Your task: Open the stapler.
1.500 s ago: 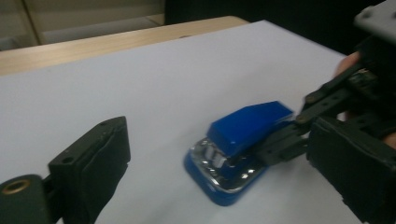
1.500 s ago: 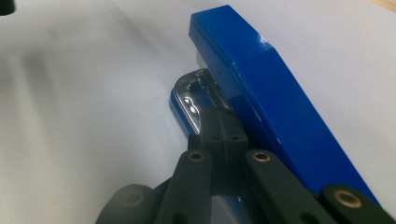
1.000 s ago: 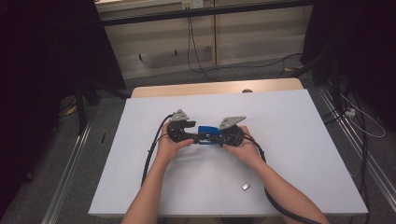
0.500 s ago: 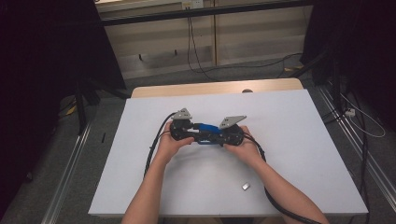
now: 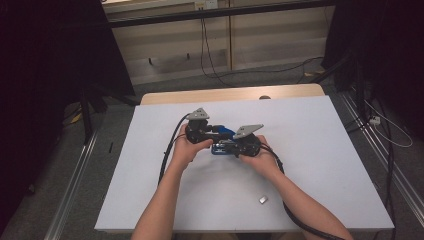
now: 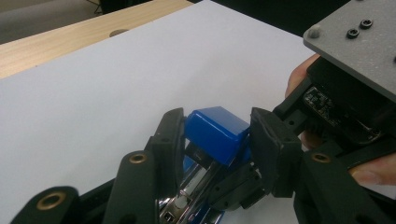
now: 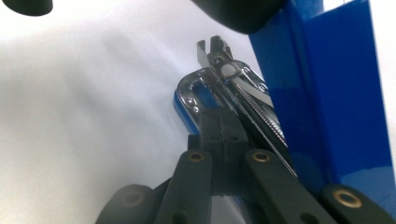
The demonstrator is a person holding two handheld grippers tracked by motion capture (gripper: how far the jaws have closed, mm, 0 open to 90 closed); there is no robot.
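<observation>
The blue stapler point(image 5: 223, 140) is held just above the middle of the table point(image 5: 320, 150), its lid clamped by the left gripper point(image 6: 219, 140) and its metal rail pinched by the shut right gripper point(image 7: 219, 133), so the lid could be dropped shut if squeezed loosely.

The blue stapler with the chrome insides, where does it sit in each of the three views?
High view: the blue stapler lies mid-table between the two hands.
Left gripper view: low centre, its blue cap between the left gripper's black jaws.
Right gripper view: blue cover at right, chrome rail up the centre, above the shut right gripper.
Shared landmark: the white table top, which is behind the stapler in every view.
</observation>
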